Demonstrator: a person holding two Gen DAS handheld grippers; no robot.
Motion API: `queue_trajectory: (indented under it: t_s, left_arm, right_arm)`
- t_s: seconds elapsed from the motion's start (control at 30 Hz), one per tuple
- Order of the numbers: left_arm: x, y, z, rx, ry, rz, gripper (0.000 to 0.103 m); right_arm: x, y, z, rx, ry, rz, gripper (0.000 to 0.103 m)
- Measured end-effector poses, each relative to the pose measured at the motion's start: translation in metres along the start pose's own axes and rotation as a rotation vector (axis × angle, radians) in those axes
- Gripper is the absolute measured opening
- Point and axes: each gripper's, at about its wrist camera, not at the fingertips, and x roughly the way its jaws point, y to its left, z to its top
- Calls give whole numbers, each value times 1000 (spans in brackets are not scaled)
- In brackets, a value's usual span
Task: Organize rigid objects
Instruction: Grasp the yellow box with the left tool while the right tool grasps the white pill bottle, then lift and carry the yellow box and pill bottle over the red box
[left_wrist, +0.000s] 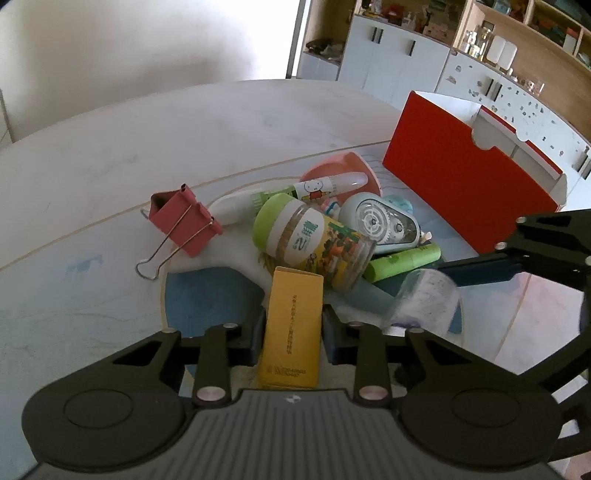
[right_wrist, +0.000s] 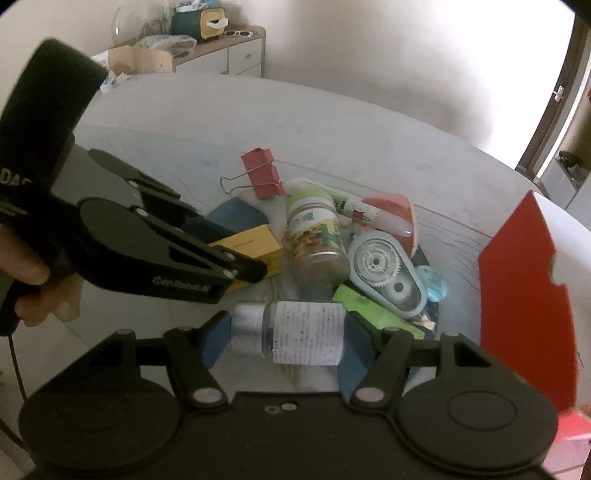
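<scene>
A yellow carton (left_wrist: 291, 325) stands between the fingers of my left gripper (left_wrist: 293, 341), whose blue pads press on its two sides, so the gripper is shut on it. The right wrist view shows the same yellow carton (right_wrist: 255, 243) in the left gripper's black fingers (right_wrist: 236, 271). A small clear bottle (right_wrist: 295, 332) with a silver cap and white label lies crosswise in my right gripper (right_wrist: 286, 341), pinched end to end by the pads. The pile just beyond holds a green-lidded jar (left_wrist: 310, 243), a correction tape dispenser (left_wrist: 380, 221) and a red binder clip (left_wrist: 184, 221).
A red and white open box (left_wrist: 461, 177) stands at the right of the pile. A cartoon-printed pen (left_wrist: 321, 188), a pink dish (left_wrist: 343, 170) and a green tube (left_wrist: 406, 258) lie among the pile. A person's hand (right_wrist: 26, 277) holds the left gripper's handle.
</scene>
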Motion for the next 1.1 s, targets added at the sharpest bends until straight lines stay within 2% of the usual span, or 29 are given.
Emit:
queue_trajectory:
  t_s: [0.27, 0.4, 0.63, 0.83, 1.1]
  left_arm:
    - [-14, -2, -9, -55, -6, 24, 29]
    - [-19, -7, -15, -66, -9, 68, 29]
    - [-38, -17, -20, -121, -20, 61, 29]
    - [-51, -29, -15, -181, -26, 49, 29]
    - [-57, -59, 7, -184, -52, 52, 29]
  right_arm:
    - [-34, -15, -8, 51, -36, 9, 67]
    - [-55, -27, -11, 85, -58, 7, 67]
    - [-90, -55, -13, 136, -114, -8, 67]
    - [-108, -84, -13, 164, -154, -34, 67]
    - [-127, -134, -19, 209, -208, -92, 68]
